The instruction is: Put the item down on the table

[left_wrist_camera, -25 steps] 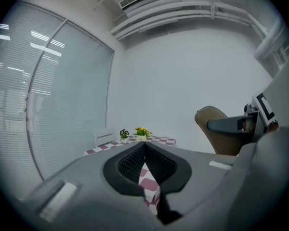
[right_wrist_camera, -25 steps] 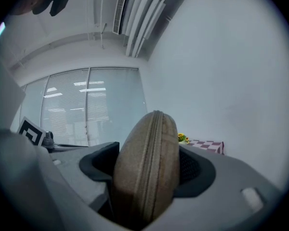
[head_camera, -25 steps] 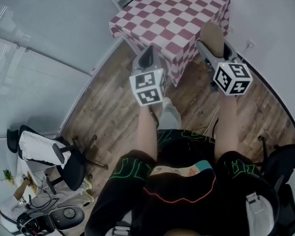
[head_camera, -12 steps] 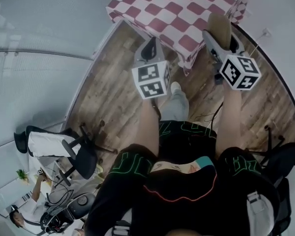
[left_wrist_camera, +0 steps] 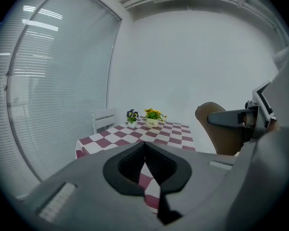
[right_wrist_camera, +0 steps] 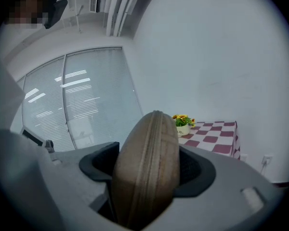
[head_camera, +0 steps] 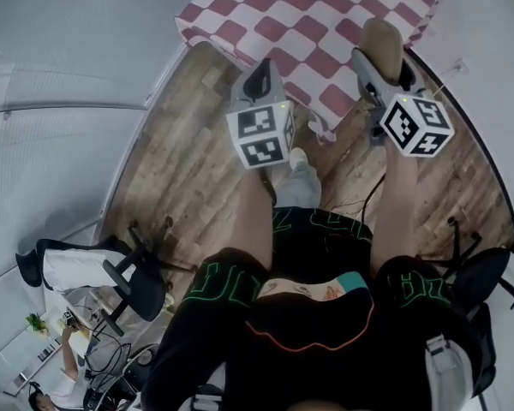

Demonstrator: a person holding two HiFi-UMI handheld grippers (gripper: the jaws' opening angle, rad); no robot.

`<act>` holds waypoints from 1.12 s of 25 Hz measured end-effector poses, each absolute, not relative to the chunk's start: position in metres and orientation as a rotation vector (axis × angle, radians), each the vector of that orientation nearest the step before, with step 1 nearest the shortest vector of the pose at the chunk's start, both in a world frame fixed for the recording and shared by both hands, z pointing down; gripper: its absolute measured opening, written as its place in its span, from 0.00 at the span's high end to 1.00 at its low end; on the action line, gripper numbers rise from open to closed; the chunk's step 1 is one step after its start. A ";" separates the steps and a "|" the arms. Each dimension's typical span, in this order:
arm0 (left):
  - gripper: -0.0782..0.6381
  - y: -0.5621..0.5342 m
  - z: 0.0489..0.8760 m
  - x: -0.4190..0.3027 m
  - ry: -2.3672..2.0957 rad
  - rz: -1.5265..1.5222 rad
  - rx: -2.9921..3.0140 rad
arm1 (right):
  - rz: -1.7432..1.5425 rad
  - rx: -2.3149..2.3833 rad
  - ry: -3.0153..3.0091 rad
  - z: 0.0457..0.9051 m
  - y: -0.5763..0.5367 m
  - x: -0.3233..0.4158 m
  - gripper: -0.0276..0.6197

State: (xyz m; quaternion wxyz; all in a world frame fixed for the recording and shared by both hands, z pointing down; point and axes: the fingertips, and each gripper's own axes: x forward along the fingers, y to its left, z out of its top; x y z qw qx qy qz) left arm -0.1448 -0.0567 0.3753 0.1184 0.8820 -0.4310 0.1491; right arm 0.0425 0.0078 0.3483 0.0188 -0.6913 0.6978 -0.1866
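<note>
In the head view my right gripper (head_camera: pixel 379 65) is shut on a brown oval zip case (head_camera: pixel 383 39), held just in front of the near corner of the table with the red-and-white checked cloth (head_camera: pixel 325 11). In the right gripper view the case (right_wrist_camera: pixel 147 165) stands on edge and fills the gap between the dark pads (right_wrist_camera: pixel 98 163). My left gripper (head_camera: pixel 262 77) hangs over the wooden floor beside the table's near edge. In the left gripper view its fingertips (left_wrist_camera: pixel 144 146) meet, with nothing between them.
Two small flower pots (left_wrist_camera: pixel 153 119) stand at the table's far end, with a white chair (left_wrist_camera: pixel 103 119) beside them. A glass wall with blinds runs along the left. An office chair draped in white (head_camera: pixel 90 271) and a black chair (head_camera: pixel 480 272) stand behind. A cable lies on the floor.
The table has slid up and to the right in the head view as the person steps nearer. Both grippers keep their pose; the right one still holds the case.
</note>
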 end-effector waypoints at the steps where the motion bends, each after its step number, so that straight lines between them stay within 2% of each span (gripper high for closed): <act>1: 0.88 -0.063 0.376 -0.144 -1.253 0.430 2.576 | -0.578 -2.155 2.172 0.347 0.002 0.041 0.43; 23: 0.88 -0.101 0.370 -0.091 -1.120 0.276 2.551 | -0.474 -2.331 2.176 0.306 -0.022 0.088 0.43; 28: 0.88 -0.122 0.372 -0.099 -1.213 0.269 2.515 | -0.465 -2.274 2.223 0.310 -0.044 0.094 0.43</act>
